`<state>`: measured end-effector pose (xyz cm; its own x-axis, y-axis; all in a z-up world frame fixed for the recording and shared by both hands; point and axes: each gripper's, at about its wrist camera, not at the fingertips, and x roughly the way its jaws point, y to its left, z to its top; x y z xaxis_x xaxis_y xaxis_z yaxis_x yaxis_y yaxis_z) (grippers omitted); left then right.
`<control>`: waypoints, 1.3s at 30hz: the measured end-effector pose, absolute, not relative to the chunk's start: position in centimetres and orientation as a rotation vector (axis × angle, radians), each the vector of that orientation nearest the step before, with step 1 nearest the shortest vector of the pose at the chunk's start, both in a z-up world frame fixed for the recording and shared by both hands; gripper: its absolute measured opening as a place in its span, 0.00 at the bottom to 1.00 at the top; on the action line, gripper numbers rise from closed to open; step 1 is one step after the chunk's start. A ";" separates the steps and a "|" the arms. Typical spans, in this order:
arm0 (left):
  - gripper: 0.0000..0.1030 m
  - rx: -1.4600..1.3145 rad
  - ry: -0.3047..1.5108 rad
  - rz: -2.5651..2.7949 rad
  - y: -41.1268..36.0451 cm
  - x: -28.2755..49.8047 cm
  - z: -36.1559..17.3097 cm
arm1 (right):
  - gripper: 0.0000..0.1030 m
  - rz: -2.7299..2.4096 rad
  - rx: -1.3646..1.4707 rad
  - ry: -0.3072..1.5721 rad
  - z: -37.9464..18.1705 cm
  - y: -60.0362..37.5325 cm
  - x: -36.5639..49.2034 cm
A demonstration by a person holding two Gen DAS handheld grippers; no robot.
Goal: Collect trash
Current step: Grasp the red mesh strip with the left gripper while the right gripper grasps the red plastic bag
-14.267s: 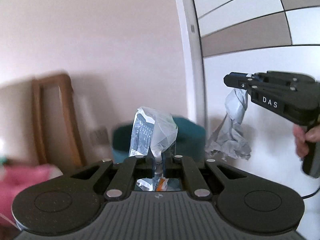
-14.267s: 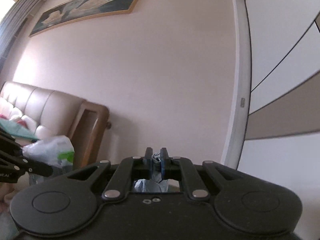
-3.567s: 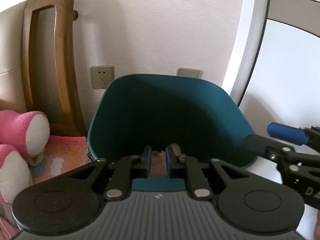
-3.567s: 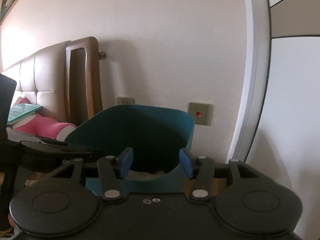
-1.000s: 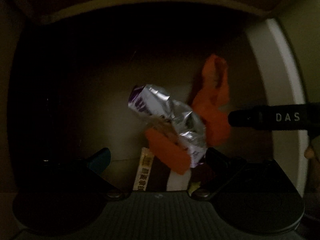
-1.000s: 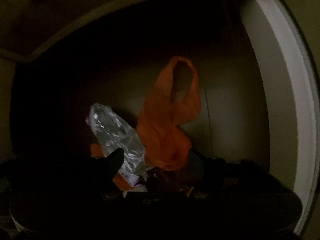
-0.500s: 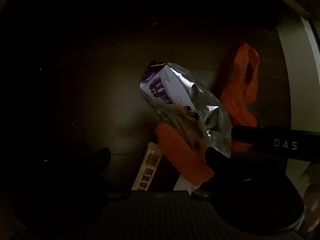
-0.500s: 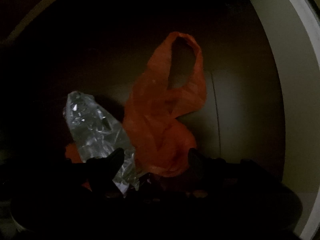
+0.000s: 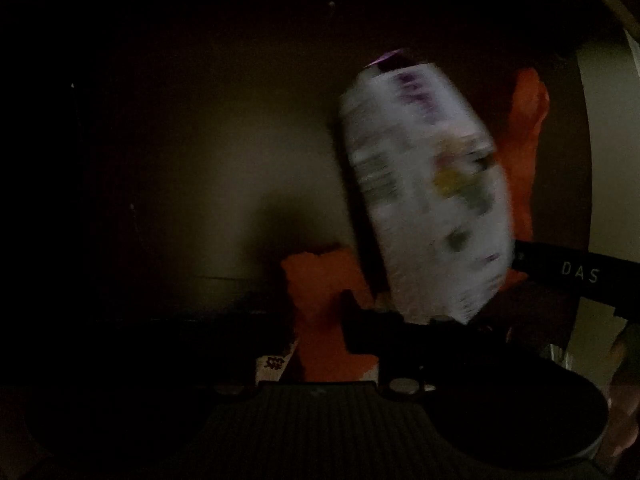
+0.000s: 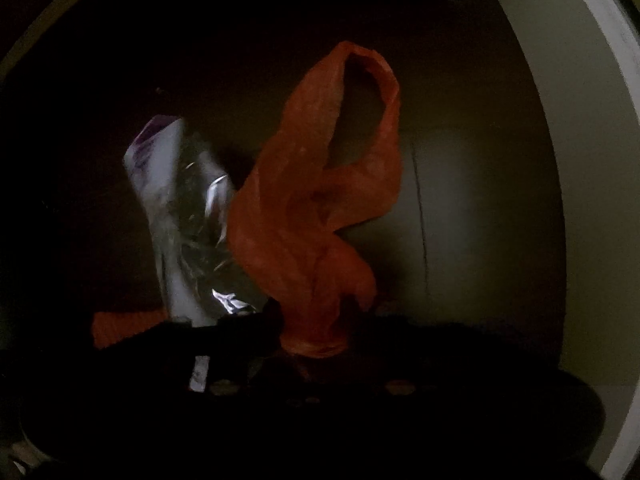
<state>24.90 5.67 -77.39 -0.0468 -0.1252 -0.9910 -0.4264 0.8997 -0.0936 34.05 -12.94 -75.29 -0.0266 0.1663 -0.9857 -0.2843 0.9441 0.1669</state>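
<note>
Both views are dark, in a low shadowed space. An orange plastic bag (image 10: 320, 200) stands crumpled ahead of my right gripper (image 10: 316, 320), whose fingers look closed around the bag's base, though darkness hides them. A silver foil wrapper (image 10: 188, 220) with purple print is beside the bag on its left. In the left wrist view the wrapper (image 9: 424, 192) is blurred and large at centre right, with the orange bag (image 9: 524, 152) behind it and an orange piece (image 9: 320, 304) between my left gripper's fingers (image 9: 316, 332). The right gripper (image 9: 576, 276) shows at the right.
A small printed packet (image 9: 274, 362) lies near the left fingers. A pale wall or frame edge (image 10: 580, 160) runs down the right side. The dark floor stretches away to the left.
Both grippers have pushed in closer to the trash. The foil wrapper has swung up and right in the left view, now blurred. The right fingers have narrowed at the bag's base.
</note>
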 end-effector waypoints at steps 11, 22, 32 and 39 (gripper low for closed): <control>0.11 -0.399 1.575 0.233 6.2 24.5 -74.3 | 0.18 0.439 -0.209 1.452 -70.3 -13.9 33.0; 0.11 -0.351 1.545 0.218 6.4 24.5 -72.4 | 0.20 0.473 -0.262 1.450 -72.0 -13.3 32.0; 0.11 -0.327 1.583 0.195 5.7 24.0 -73.4 | 0.38 0.461 -0.088 1.523 -73.7 -14.2 35.2; 0.11 -0.340 1.599 0.209 5.6 24.5 -74.1 | 0.41 0.449 -0.089 1.535 -74.2 -14.2 34.5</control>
